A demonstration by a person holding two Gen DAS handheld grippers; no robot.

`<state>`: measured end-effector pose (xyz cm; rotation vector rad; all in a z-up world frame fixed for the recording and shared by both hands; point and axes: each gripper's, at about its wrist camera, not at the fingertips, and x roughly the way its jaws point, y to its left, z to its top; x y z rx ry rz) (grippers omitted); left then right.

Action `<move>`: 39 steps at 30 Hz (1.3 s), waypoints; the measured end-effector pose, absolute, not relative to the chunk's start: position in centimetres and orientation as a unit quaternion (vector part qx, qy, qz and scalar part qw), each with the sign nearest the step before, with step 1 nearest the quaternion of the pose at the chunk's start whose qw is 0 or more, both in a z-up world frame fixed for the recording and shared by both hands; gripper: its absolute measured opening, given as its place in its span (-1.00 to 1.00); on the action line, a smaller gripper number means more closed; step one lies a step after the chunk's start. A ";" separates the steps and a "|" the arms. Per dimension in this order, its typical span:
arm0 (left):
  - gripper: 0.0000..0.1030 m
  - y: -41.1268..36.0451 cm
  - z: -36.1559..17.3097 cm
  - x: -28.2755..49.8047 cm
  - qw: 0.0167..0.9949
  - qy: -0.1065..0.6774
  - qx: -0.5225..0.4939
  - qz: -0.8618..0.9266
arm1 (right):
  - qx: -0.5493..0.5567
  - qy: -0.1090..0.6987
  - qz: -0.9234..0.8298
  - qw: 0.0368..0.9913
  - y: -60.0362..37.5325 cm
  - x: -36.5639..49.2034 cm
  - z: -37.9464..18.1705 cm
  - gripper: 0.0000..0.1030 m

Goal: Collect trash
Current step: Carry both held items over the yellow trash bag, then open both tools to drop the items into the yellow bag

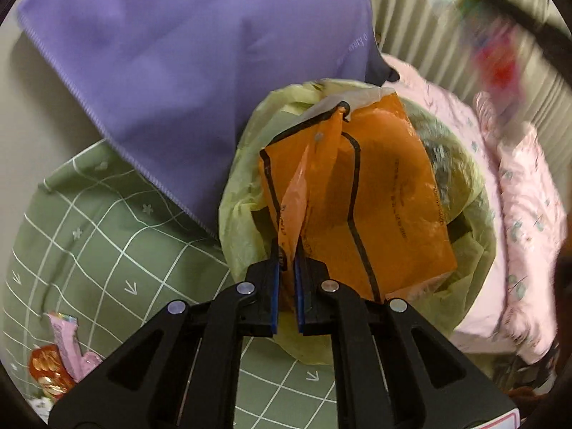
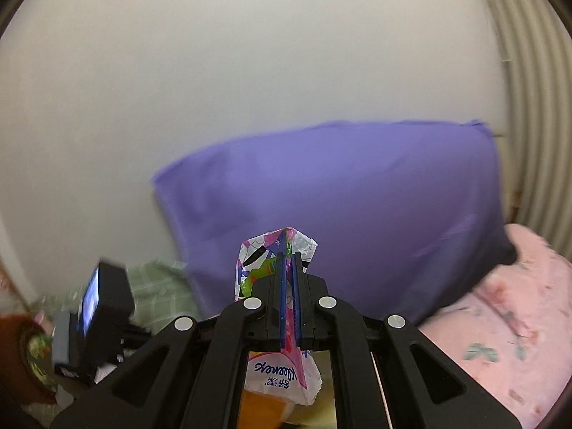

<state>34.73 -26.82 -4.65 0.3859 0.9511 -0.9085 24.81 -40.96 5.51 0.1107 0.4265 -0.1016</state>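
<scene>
In the left wrist view my left gripper (image 1: 287, 266) is shut on a fold of an orange plastic bag (image 1: 379, 193) that sits inside a pale yellow-green trash bag (image 1: 239, 200) on the green grid bedsheet (image 1: 118, 250). In the right wrist view my right gripper (image 2: 289, 261) is shut on a pink and white Kleenex tissue wrapper (image 2: 282, 379), held up in the air; the wrapper pokes out above and hangs below the fingers. The right gripper with the wrapper shows only as a blur at the top right of the left wrist view (image 1: 493, 53).
A purple pillow (image 1: 200, 53) leans on the wall behind the trash bag; it also shows in the right wrist view (image 2: 357, 207). A pink quilt (image 1: 522, 196) lies to the right. Pink and red snack wrappers (image 1: 57, 354) lie on the sheet at lower left.
</scene>
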 end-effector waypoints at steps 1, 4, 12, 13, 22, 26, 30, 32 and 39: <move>-0.88 -26.2 -4.5 35.3 0.775 0.439 0.169 -0.421 | 0.049 0.235 -0.037 0.970 -40.4 26.2 4.0 -0.90; -0.87 -25.9 -4.6 35.7 0.778 0.442 0.146 -0.423 | 0.025 0.312 -0.031 0.949 -39.6 28.9 -0.6 -0.90; -0.76 -26.9 -5.1 34.6 0.765 0.435 0.146 -0.452 | -0.003 0.377 -0.068 0.924 -40.5 26.8 -4.7 -0.90; -0.75 -27.2 -5.2 34.6 0.764 0.434 0.145 -0.454 | 0.001 0.380 -0.073 0.922 -40.8 26.8 -4.8 -0.90; -0.75 -30.4 -6.6 33.7 0.749 0.441 0.169 -0.465 | 0.018 0.387 -0.085 0.918 -41.5 26.2 -5.5 -0.90; -0.74 -29.2 -6.1 33.8 0.755 0.445 0.131 -0.463 | 0.015 0.402 -0.069 0.913 -40.7 25.8 -5.7 -0.90; -0.35 -27.7 -4.7 34.2 0.766 0.436 0.095 -0.463 | 0.017 0.394 -0.071 0.916 -40.1 24.9 -5.5 -0.90; -0.16 -26.8 -3.7 34.4 0.774 0.428 0.074 -0.461 | 0.035 0.378 -0.075 0.922 -40.4 24.4 -5.1 -0.88; -0.02 -21.9 -0.8 33.5 0.819 0.382 0.034 -0.427 | 0.062 0.340 -0.069 0.936 -40.5 23.5 -3.6 -0.27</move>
